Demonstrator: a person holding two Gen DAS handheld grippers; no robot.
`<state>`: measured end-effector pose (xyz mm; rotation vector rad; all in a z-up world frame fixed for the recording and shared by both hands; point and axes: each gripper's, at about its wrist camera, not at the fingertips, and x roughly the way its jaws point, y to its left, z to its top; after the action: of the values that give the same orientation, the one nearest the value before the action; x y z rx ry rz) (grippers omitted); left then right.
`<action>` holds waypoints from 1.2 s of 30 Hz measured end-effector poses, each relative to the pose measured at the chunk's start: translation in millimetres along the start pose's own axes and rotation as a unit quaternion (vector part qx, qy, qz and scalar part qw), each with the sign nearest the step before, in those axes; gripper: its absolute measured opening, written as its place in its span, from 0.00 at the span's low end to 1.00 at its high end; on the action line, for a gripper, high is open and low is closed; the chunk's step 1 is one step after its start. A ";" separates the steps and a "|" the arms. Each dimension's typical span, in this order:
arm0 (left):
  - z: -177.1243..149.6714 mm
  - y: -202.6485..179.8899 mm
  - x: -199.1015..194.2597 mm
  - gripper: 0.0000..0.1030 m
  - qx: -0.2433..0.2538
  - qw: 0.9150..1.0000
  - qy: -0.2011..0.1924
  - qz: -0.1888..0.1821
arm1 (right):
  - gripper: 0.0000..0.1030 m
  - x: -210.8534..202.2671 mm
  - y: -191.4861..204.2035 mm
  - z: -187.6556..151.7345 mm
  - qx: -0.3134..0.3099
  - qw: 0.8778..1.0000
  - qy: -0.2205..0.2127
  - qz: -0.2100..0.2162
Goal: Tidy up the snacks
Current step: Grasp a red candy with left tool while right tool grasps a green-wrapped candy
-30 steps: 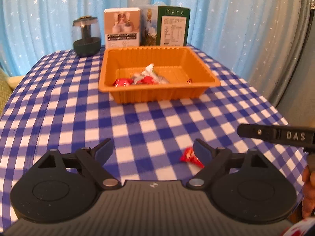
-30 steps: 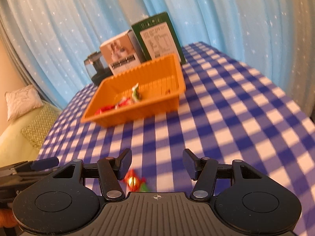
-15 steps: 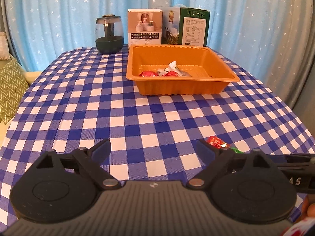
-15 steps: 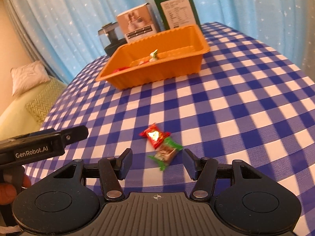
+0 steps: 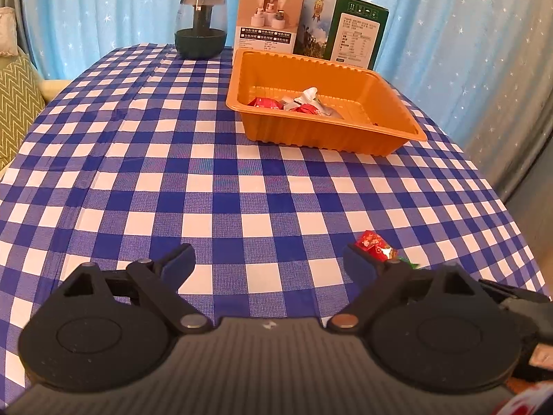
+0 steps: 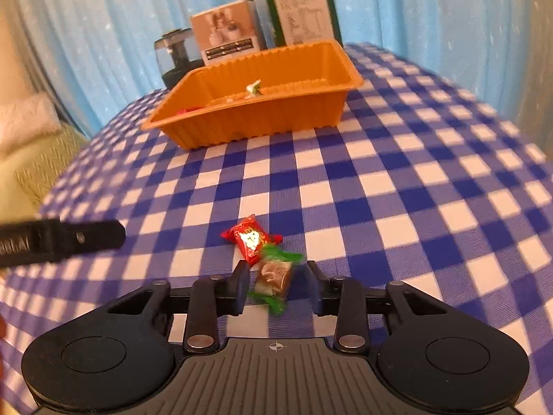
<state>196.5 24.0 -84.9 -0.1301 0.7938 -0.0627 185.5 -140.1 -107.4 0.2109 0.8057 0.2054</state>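
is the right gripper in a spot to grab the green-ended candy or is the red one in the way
Probably yes. The right gripper is open with the green-ended candy lying between its fingers, nothing between them and the wrapper. The red candy touches its far end, beyond the fingertips, so it likely won't block the close, though it may get nudged.

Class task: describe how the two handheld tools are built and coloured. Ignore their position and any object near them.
Both the left tool and the right tool have black plastic fingers on pivoting links with silver rivets, two round black discs, and a grey ribbed body bearing a small white crosshair mark. White lettering marks the left tool's side. No cables show.
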 end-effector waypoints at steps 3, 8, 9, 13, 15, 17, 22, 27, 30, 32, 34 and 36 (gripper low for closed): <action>0.5 -2.1 2.1 0.89 0.000 1.000 0.003 -0.003 | 0.32 2.2 7.8 -3.8 -0.037 0.999 -0.001 -0.017; -0.4 -5.9 4.3 0.89 0.004 1.000 0.008 -0.013 | 0.20 4.1 6.2 -7.5 -0.044 0.999 -0.001 -0.017; -0.5 -6.5 5.0 0.89 0.004 1.000 0.009 -0.016 | 0.20 3.9 5.7 -8.0 -0.045 0.999 -0.001 -0.017; -1.9 -7.9 10.1 0.89 -0.003 0.999 0.009 -0.041 | 0.20 -2.8 0.1 -4.8 -0.038 0.999 -0.013 -0.024; -2.8 -10.0 13.7 0.89 -0.004 0.998 0.010 -0.054 | 0.20 -6.1 -5.8 0.0 -0.025 0.999 -0.022 -0.029; -4.0 -15.8 16.4 0.88 0.004 0.998 0.011 -0.061 | 0.20 -9.3 -14.6 3.5 -0.005 0.999 -0.029 -0.034; -6.7 -31.2 24.0 0.74 0.014 0.996 0.013 -0.084 | 0.20 -13.4 -33.8 8.1 0.029 0.998 -0.035 -0.054; -6.8 -47.4 34.9 0.67 0.013 0.994 0.015 -0.106 | 0.20 -15.5 -41.2 9.3 0.043 0.997 -0.033 -0.054; -6.8 -57.8 43.9 0.60 0.022 0.994 0.015 -0.104 | 0.20 -14.2 -43.5 8.6 0.049 0.997 -0.030 -0.053; -7.6 -61.6 51.4 0.57 0.021 0.994 0.018 -0.101 | 0.20 -14.5 -45.7 7.7 0.054 0.997 -0.030 -0.053; -8.4 -64.1 59.2 0.50 0.016 0.994 0.025 -0.103 | 0.20 -15.1 -48.7 7.6 0.059 0.996 -0.030 -0.054; -8.9 -67.5 65.5 0.49 0.014 0.994 0.029 -0.105 | 0.20 -14.8 -51.6 8.1 0.067 0.996 -0.031 -0.054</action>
<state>235.5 -50.5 -127.9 -0.1860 0.8351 -0.2780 186.6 -194.3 -105.4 0.2972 0.7683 0.0439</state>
